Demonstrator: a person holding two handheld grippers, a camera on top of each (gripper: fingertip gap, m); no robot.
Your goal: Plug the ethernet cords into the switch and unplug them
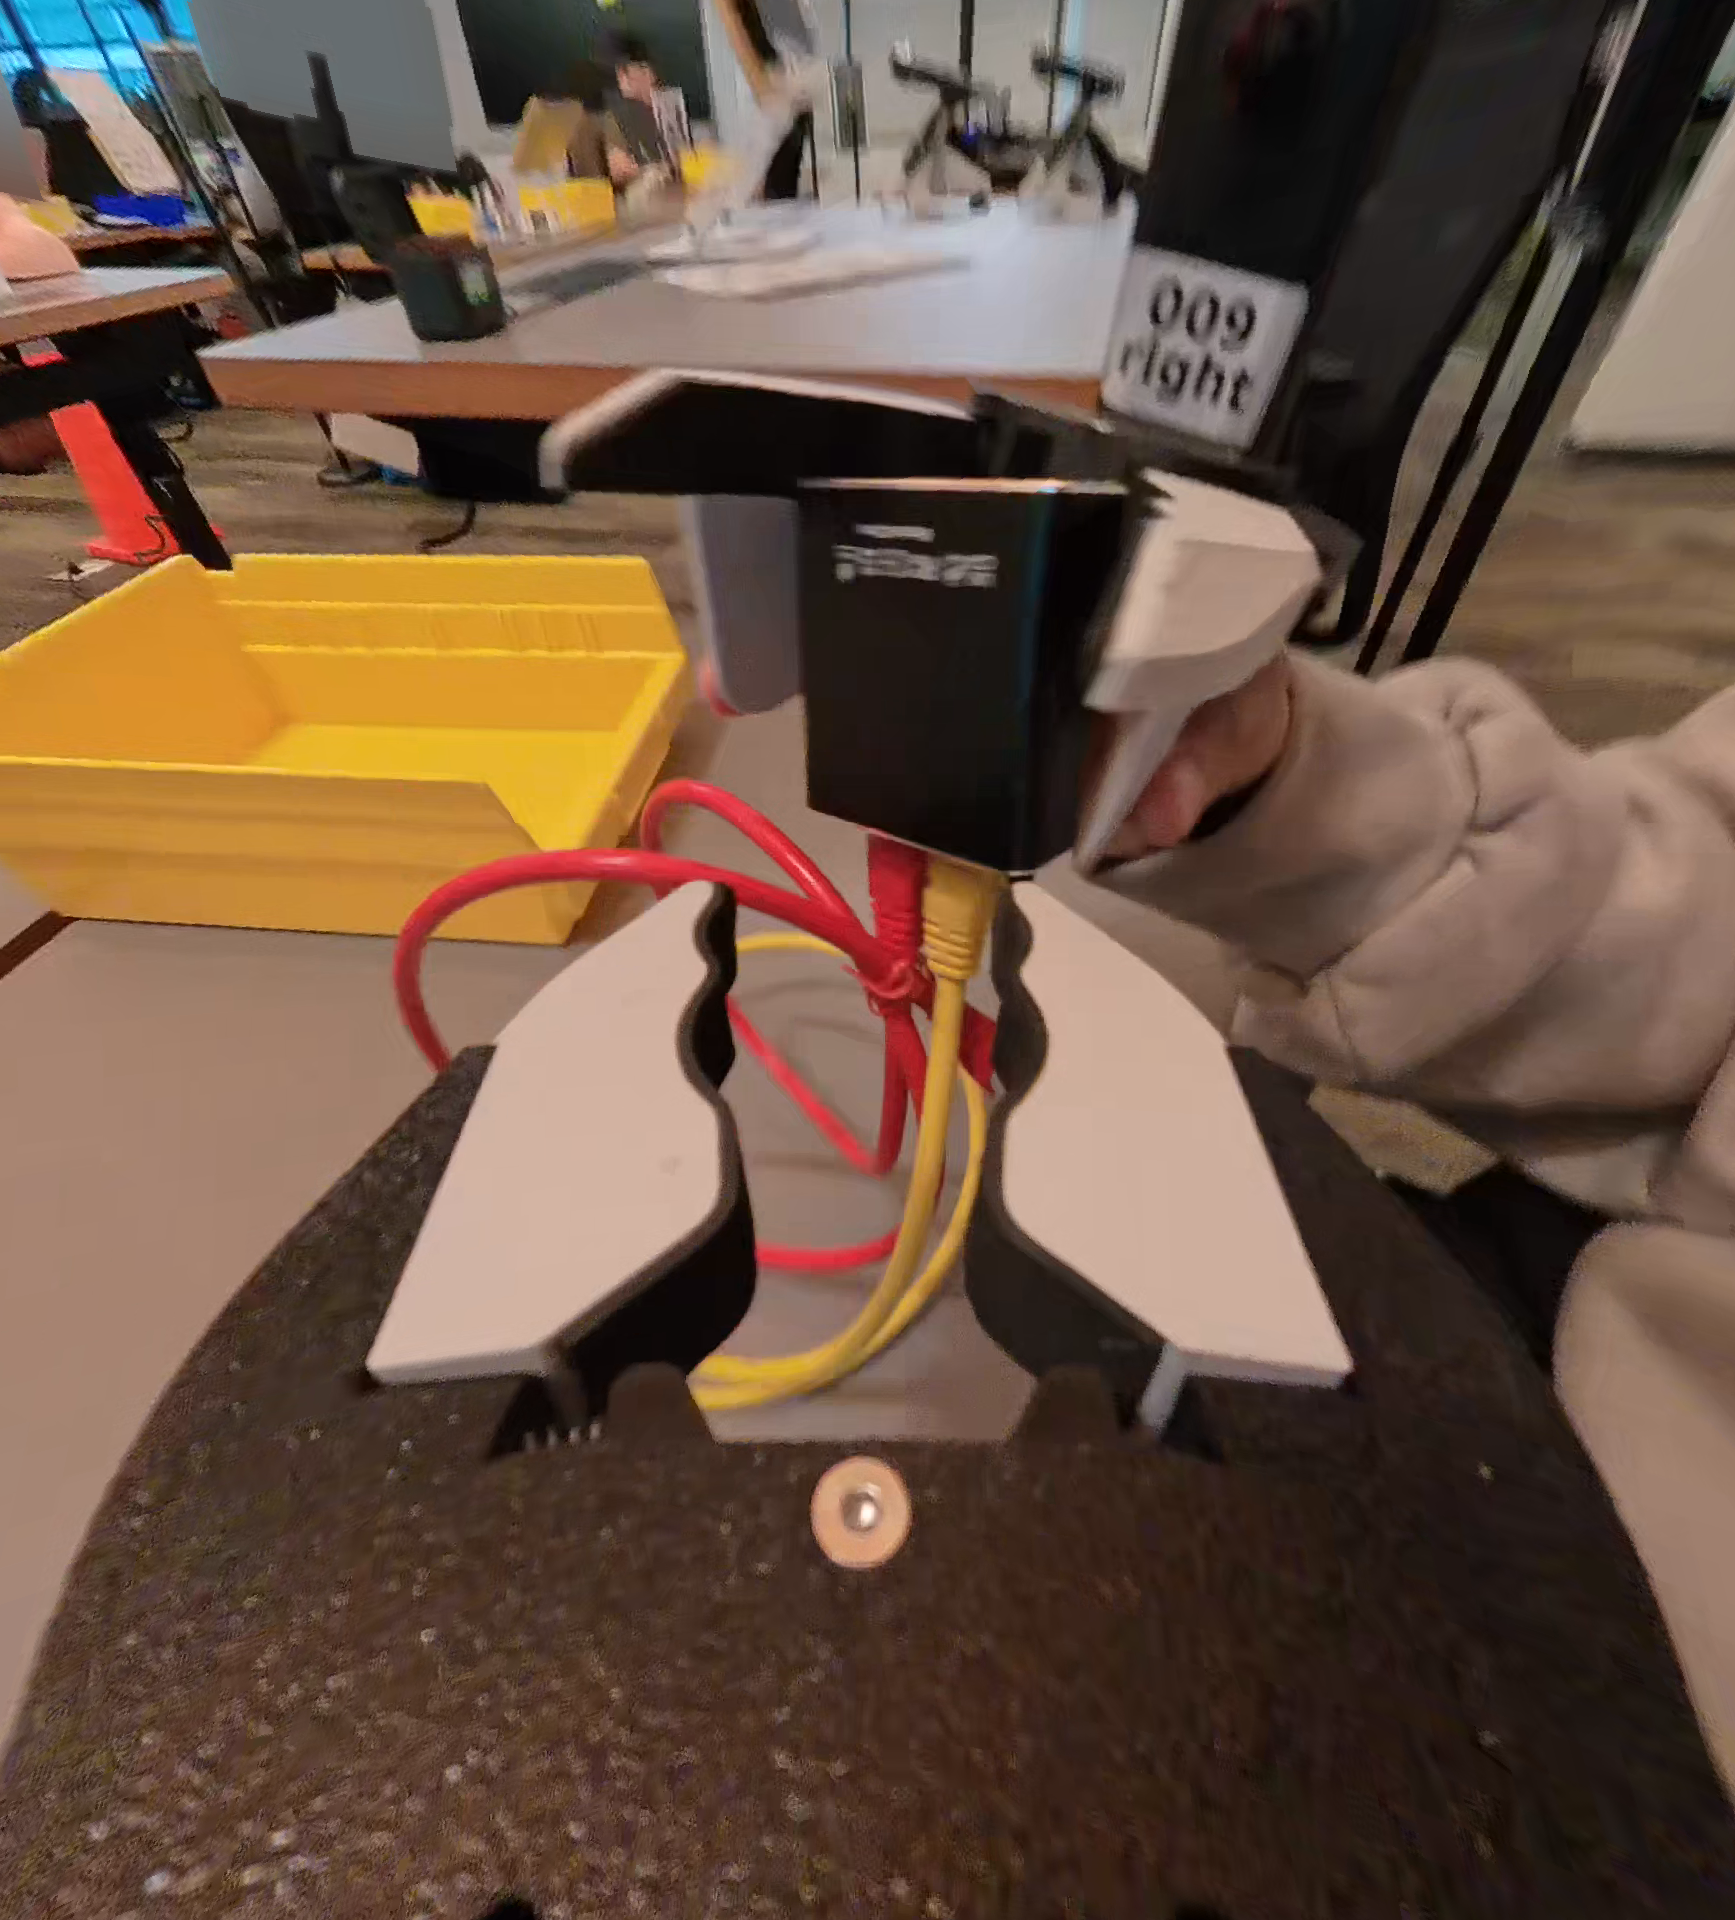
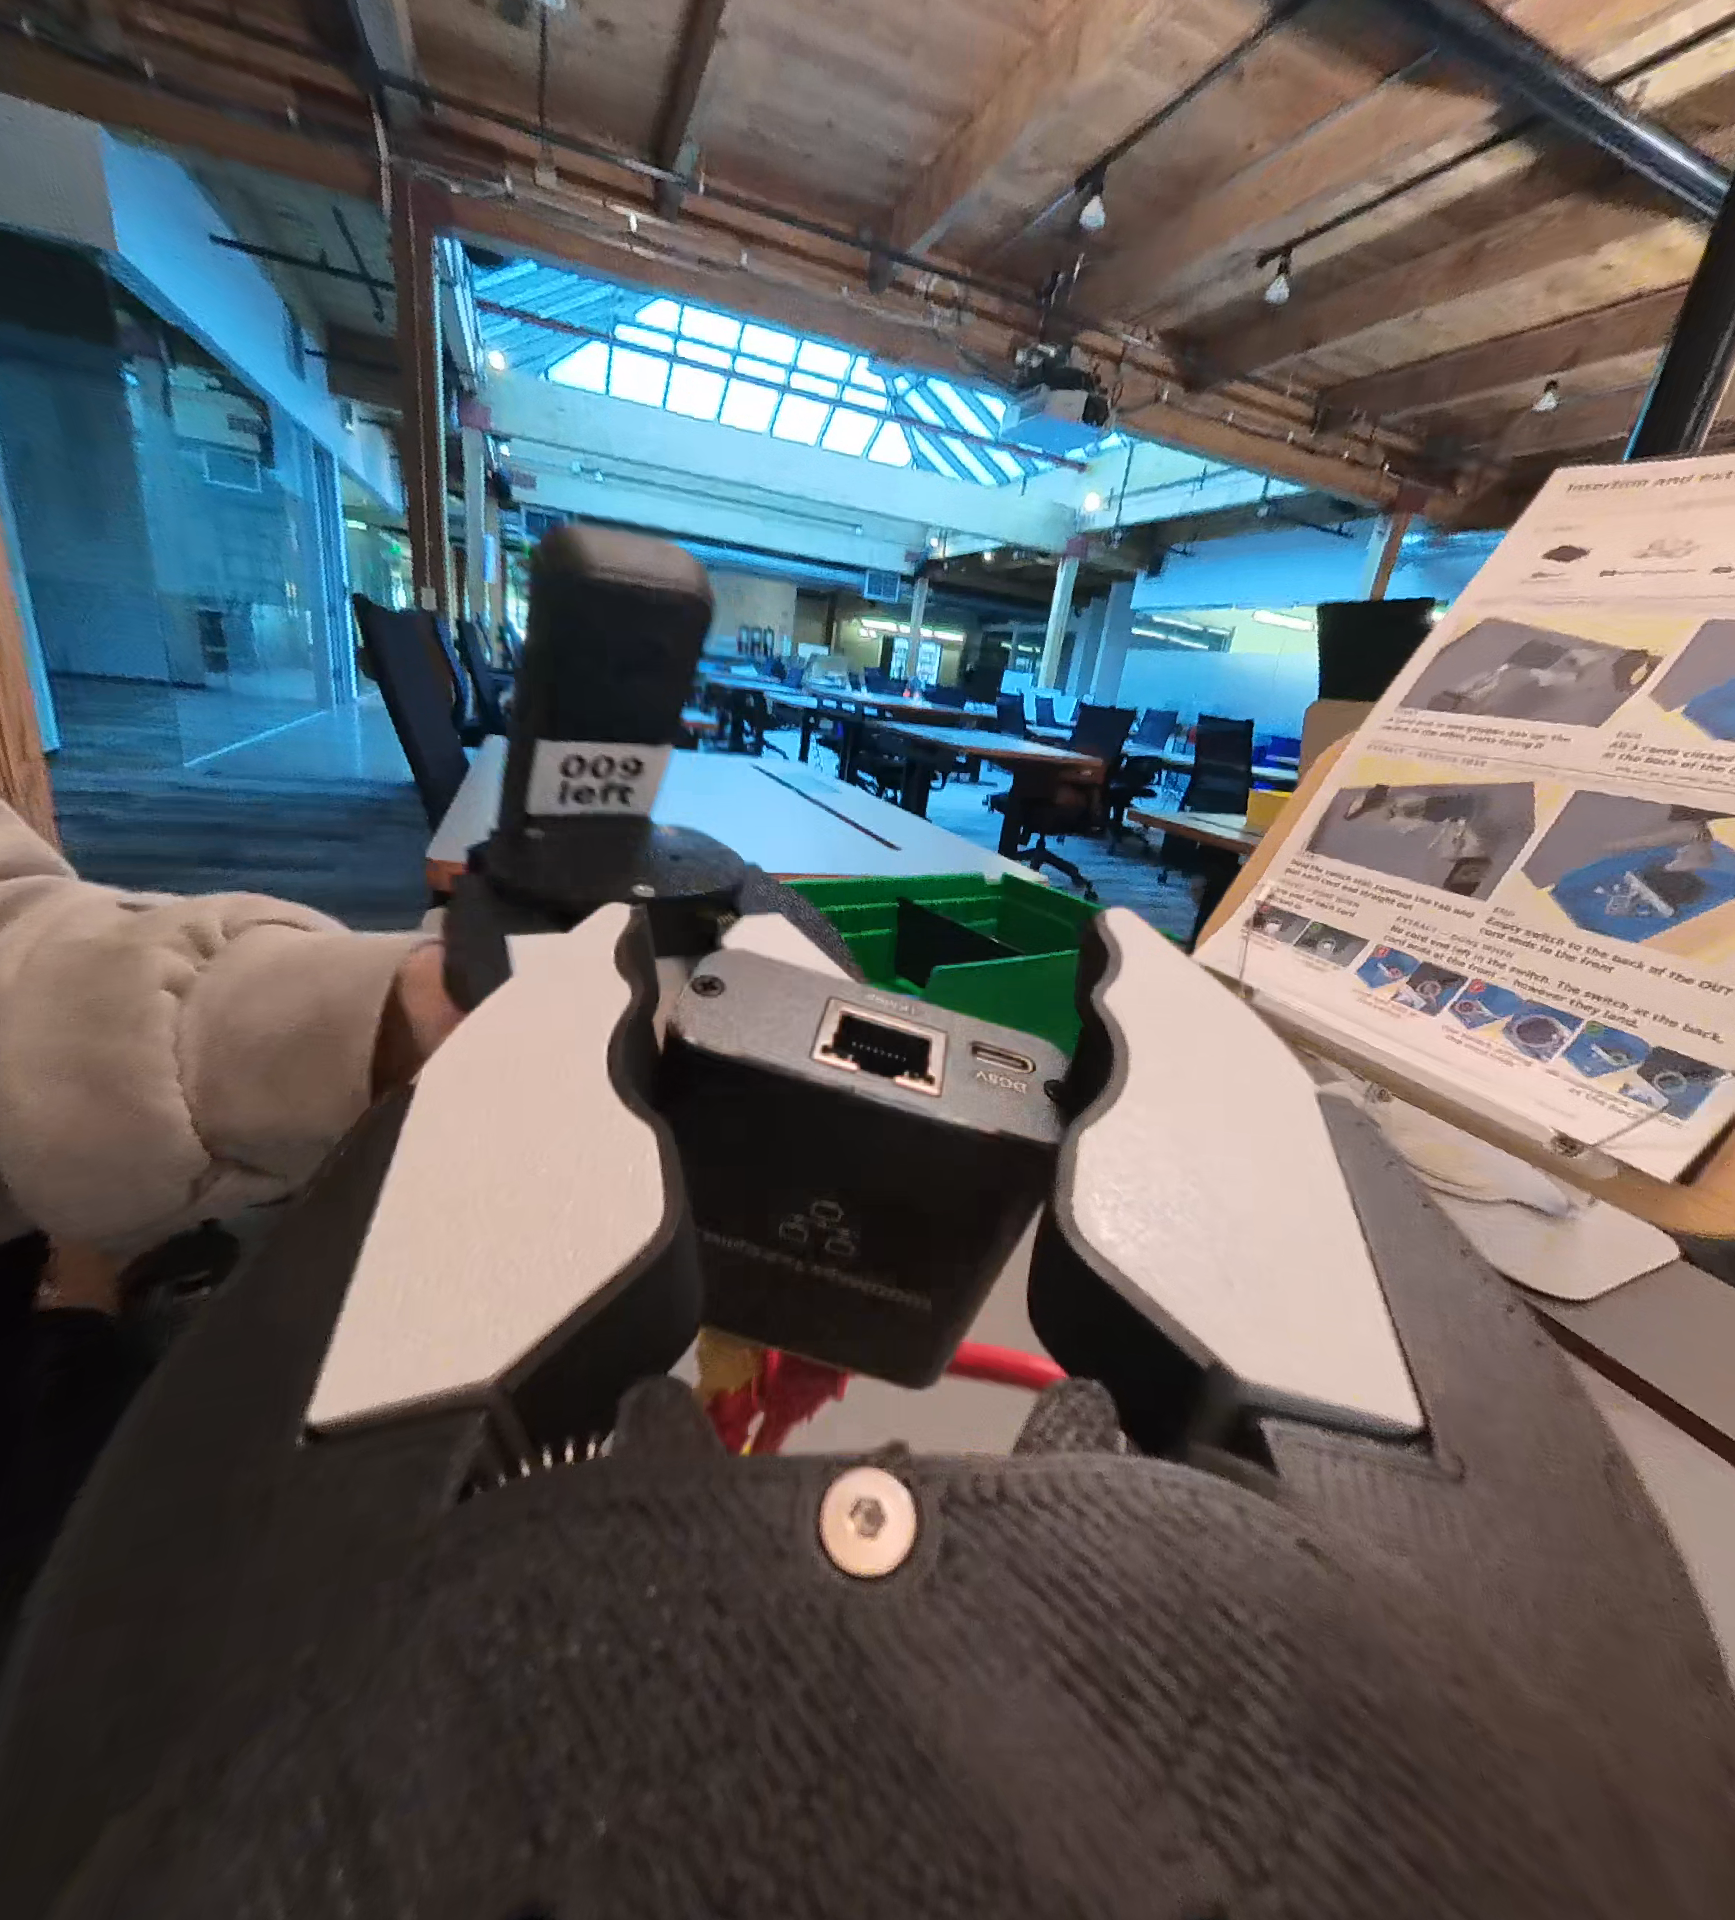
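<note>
Left wrist view: the released left tool straddles two plugged cords, one red cord and one yellow cord, below one switch; right wrist view: the right tool grasps the switch above the counter.

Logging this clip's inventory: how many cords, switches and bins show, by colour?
Red cord: 1
Yellow cord: 1
Black switch: 1
Yellow bin: 1
Green bin: 1
Total: 5
</note>
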